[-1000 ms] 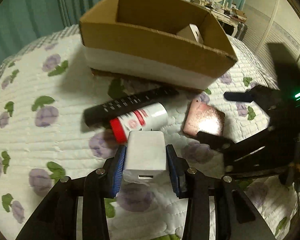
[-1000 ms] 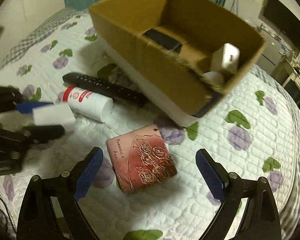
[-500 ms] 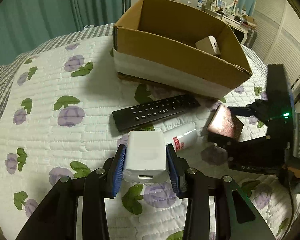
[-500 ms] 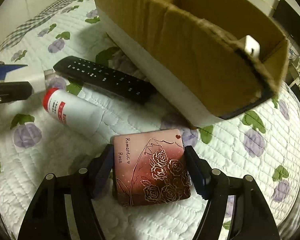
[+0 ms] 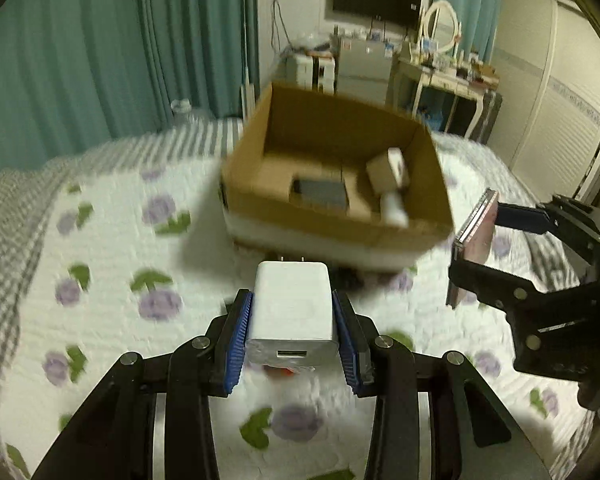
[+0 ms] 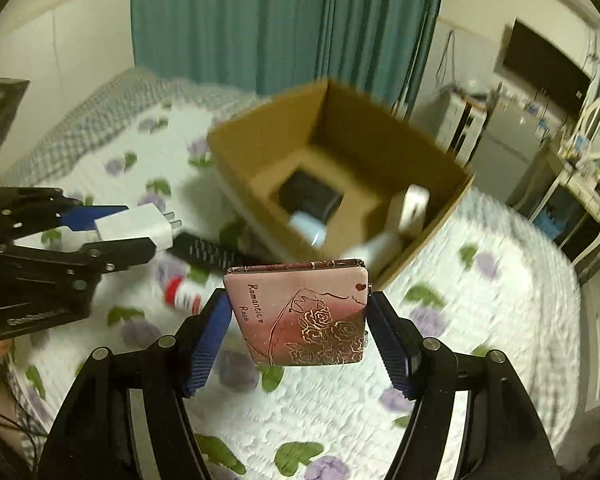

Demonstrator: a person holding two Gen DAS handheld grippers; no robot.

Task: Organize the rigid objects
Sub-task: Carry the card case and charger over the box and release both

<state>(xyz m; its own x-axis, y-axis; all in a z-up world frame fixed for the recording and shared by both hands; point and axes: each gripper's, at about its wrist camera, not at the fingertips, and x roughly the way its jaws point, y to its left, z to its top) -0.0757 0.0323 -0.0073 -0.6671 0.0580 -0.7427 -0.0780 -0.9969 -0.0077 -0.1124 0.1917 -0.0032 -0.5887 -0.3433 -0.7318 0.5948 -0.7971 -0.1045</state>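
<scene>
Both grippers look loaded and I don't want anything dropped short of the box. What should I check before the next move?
1. Left gripper shut on the white charger: ok.
2. Right gripper shut on the pink rose case: ok.
3. Both items lifted off the quilt: ok.
4. Cardboard box open at the top: ok.
5. Either item above the box opening: not ok, both short of it.
6. Free floor space inside the box: cannot tell, blurred.

My charger (image 5: 292, 304) hides most of the remote (image 6: 208, 254); box (image 5: 336, 216) contents blur, that white bottle (image 6: 184, 298) too.
</scene>
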